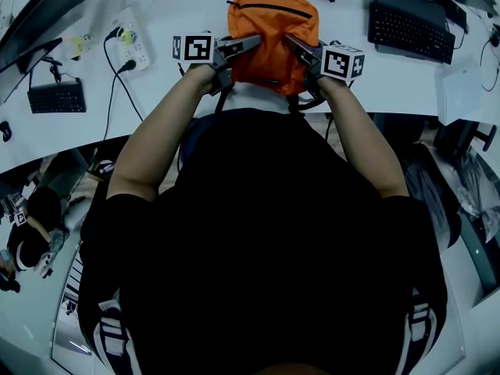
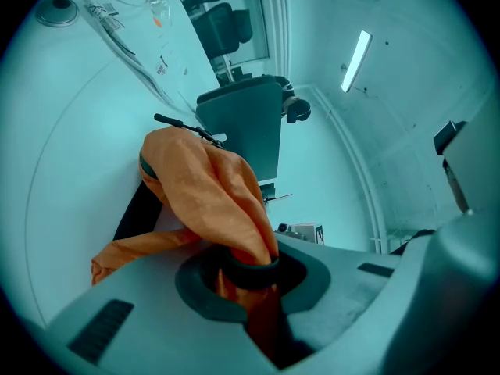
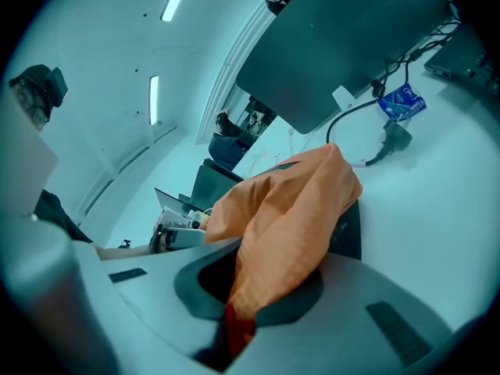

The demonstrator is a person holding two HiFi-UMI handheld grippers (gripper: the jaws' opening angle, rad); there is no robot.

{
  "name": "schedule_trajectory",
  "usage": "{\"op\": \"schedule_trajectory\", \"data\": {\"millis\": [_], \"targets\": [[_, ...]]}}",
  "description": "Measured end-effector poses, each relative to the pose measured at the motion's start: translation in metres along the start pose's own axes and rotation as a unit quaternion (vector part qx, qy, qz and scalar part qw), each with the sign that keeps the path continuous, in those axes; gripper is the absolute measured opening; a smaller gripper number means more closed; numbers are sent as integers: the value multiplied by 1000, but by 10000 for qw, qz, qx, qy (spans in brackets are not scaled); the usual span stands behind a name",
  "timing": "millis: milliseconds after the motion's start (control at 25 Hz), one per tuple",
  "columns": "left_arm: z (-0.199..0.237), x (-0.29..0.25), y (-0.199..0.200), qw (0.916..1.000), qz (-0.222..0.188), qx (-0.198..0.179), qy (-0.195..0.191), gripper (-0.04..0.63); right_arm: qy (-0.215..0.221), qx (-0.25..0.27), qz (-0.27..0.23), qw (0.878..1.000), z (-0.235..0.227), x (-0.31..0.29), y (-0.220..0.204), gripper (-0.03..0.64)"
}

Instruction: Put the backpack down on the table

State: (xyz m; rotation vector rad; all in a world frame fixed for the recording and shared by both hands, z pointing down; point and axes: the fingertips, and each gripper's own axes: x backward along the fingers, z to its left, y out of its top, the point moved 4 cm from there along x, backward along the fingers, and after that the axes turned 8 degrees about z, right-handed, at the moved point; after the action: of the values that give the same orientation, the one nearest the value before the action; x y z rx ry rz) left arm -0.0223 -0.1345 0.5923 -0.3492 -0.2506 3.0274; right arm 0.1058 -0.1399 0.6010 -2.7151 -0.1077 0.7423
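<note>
An orange backpack [image 1: 272, 37] with a black zip and black straps is over the near part of the white table [image 1: 195, 6], in front of the person. My left gripper [image 1: 251, 44] pinches a fold of its orange fabric [image 2: 226, 201] on the left side, jaws shut on it. On the right side my right gripper [image 1: 294, 44] is shut on another bunch of the fabric [image 3: 289, 217]. Black straps [image 1: 301, 100] hang below the bag at the table edge. Whether the bag's bottom rests on the table I cannot tell.
A black keyboard [image 1: 412, 30] lies at the back right, a smaller one [image 1: 56, 98] at the left. A white power strip [image 1: 131, 41] with cables lies left of the bag. A dark monitor back [image 3: 351, 37] stands behind, and a blue packet [image 3: 402, 100] lies near it.
</note>
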Motion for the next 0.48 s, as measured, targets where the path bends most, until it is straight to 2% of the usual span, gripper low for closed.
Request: {"op": "schedule_trajectory", "data": {"millis": [200, 480], "targets": [[12, 0, 2, 10000, 49, 40, 39, 63, -209, -72, -38, 9997, -8, -4, 1, 34], [27, -4, 1, 9998, 126, 169, 71, 63, -262, 8, 42, 9996, -20, -11, -1, 32]]}}
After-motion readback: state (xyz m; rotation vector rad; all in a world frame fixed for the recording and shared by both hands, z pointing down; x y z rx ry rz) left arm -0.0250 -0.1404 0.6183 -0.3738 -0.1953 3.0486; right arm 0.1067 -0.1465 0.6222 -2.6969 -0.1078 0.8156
